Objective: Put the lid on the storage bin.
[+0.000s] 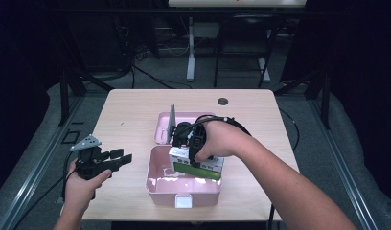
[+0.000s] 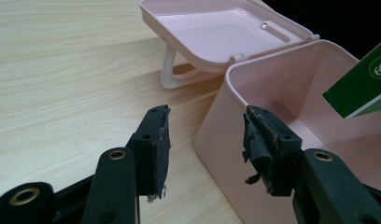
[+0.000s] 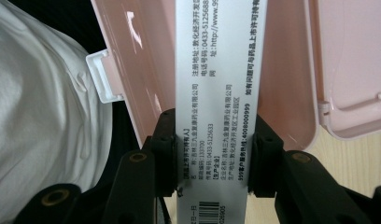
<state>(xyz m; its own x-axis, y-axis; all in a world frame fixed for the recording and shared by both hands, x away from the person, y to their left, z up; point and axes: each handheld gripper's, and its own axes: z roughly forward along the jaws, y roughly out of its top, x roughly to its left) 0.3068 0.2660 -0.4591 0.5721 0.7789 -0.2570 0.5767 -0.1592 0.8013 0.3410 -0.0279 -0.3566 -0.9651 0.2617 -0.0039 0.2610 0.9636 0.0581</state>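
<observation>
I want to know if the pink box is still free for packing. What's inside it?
The right gripper holds a white and green carton in the open pink box. The bare floor beside it shows nothing else; under the carton is hidden.

The person's left hand [image 1: 81,184] comes in from the bottom left, gripping the left gripper [image 1: 120,158] low and level, its jaws pointing to the right and standing apart with nothing between them. The right forearm [image 1: 289,187] reaches in diagonally from the bottom right. The right hand [image 1: 221,139] wraps over the right gripper [image 3: 212,154], which points downward with its jaws pressed against something held between them.
</observation>
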